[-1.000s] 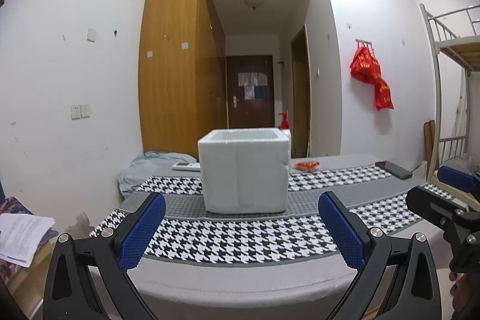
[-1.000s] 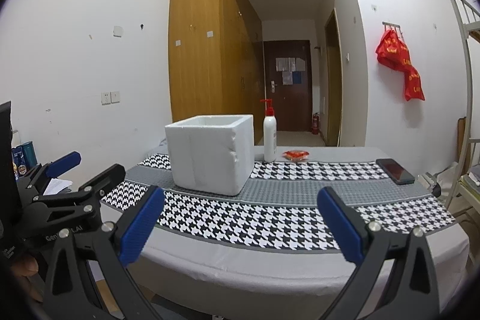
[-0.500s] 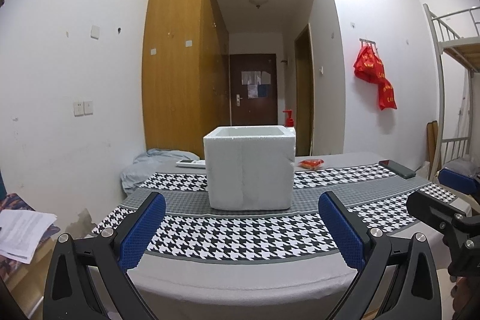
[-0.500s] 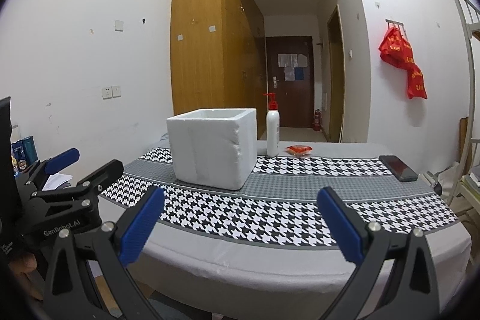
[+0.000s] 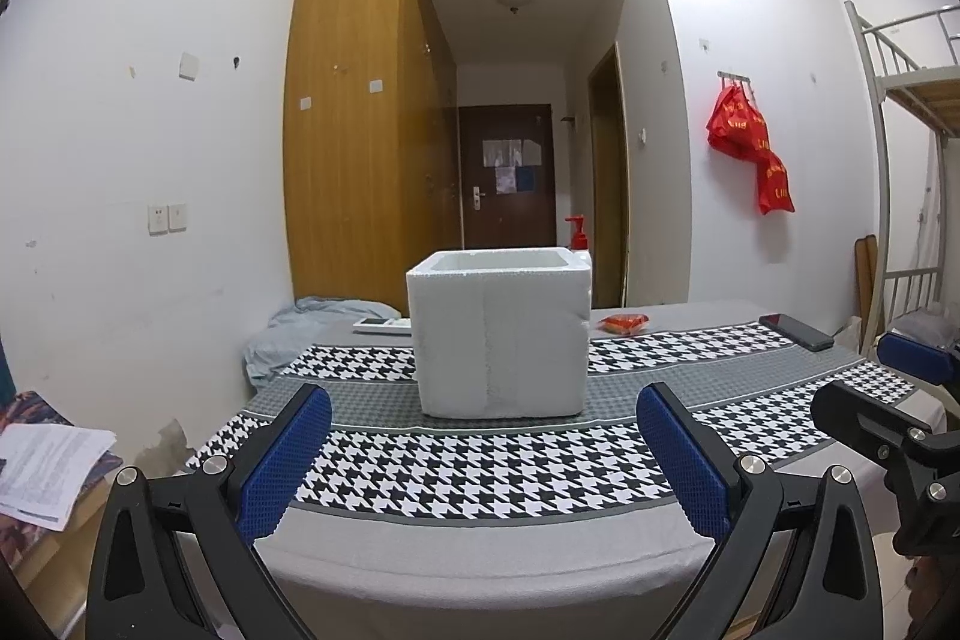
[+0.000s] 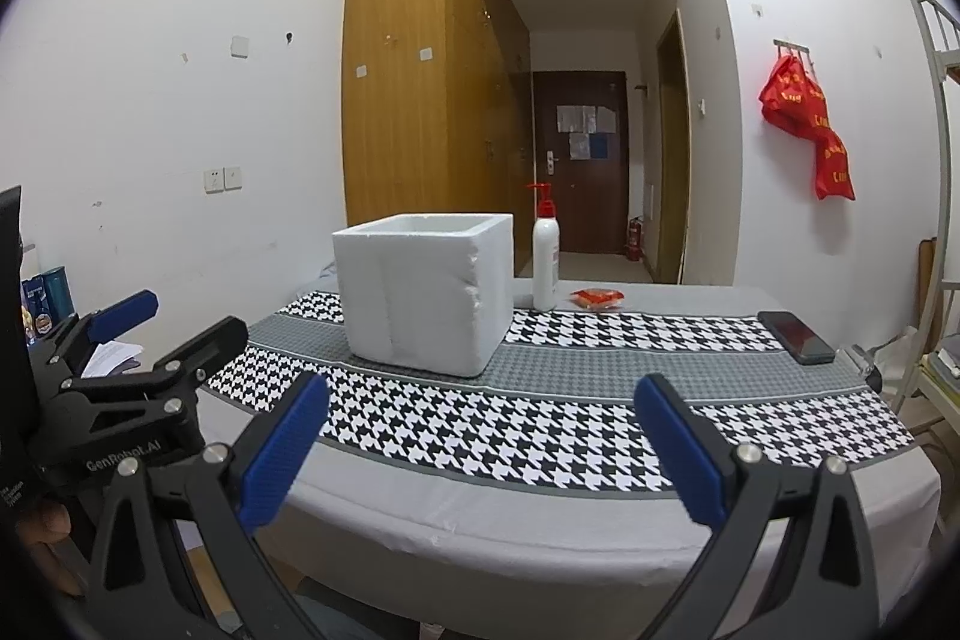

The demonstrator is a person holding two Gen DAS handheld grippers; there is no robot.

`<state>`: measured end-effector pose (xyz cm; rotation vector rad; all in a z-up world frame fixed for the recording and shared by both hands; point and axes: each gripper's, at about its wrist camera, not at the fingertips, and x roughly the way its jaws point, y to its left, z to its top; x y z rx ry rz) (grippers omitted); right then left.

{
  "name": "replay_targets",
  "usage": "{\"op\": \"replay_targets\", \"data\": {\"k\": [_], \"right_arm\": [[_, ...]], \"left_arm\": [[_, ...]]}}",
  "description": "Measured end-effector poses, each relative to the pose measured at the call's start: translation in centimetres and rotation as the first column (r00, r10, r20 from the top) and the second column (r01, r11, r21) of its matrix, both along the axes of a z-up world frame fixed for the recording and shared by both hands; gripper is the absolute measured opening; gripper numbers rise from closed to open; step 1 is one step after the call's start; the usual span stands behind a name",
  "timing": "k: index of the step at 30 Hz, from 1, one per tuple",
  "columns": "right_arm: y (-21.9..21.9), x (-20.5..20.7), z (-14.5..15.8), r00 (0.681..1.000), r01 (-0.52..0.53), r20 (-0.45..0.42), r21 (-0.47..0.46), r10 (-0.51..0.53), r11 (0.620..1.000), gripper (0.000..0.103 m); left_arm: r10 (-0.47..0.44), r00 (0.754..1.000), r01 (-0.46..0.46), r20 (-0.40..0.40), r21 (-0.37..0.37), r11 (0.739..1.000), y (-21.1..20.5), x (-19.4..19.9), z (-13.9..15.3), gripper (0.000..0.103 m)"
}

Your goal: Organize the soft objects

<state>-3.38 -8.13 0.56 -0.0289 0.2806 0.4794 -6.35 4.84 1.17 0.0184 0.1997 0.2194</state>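
Observation:
A white foam box (image 5: 501, 331) stands open-topped on the table with the houndstooth cloth (image 5: 480, 466); it also shows in the right wrist view (image 6: 423, 292). A small red soft packet (image 5: 624, 322) lies behind it to the right, also in the right wrist view (image 6: 597, 297). A crumpled light blue cloth (image 5: 306, 328) lies at the table's far left end. My left gripper (image 5: 483, 454) is open and empty before the table's near edge. My right gripper (image 6: 480, 451) is open and empty, to the right of the left one.
A white pump bottle with a red top (image 6: 545, 259) stands right of the box. A black phone (image 6: 795, 336) lies at the table's right. A white flat device (image 5: 381, 324) lies behind the box. Papers (image 5: 48, 469) sit at left. A bunk-bed frame (image 5: 900, 196) stands at right.
Both grippers have risen slightly, so the box and table sit lower in both views. Both grippers stay open and empty.

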Motion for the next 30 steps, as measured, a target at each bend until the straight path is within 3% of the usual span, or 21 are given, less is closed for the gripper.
{"op": "replay_targets", "data": {"k": [30], "right_arm": [[0.17, 0.13, 0.16, 1.0, 0.0, -0.001, -0.005, 0.0, 1.0, 0.103]], "left_arm": [[0.005, 1.0, -0.006, 0.023, 0.025, 1.0, -0.45, -0.42, 0.12, 0.102]]}}
